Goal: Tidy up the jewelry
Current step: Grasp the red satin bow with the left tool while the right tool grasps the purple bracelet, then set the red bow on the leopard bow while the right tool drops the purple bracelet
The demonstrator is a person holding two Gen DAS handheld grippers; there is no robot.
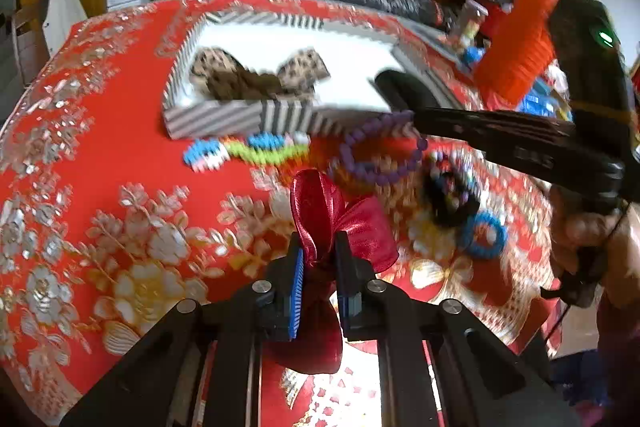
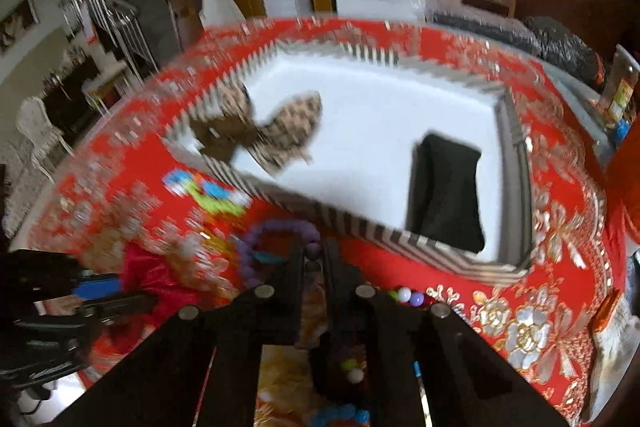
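The striped rectangular box (image 2: 360, 223) is holding a leopard-print fabric bow (image 2: 260, 131) and a black pouch (image 2: 444, 195). The left gripper (image 1: 318, 247) is clenching a glossy red satin bow (image 1: 340, 223). The right gripper (image 2: 314, 259) is apparently pinching a purple beaded bracelet (image 2: 280, 227) near the box.

Both wrist views toward striped box (image 1: 240, 115) (close)

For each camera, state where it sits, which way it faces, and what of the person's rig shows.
Left wrist: on the left gripper, facing the striped box; shut on a red bow; the right gripper crosses from the right.
Right wrist: on the right gripper, facing the box; pinching a purple bracelet; the left gripper shows at left.
Shared: box, leopard bow, bracelet.
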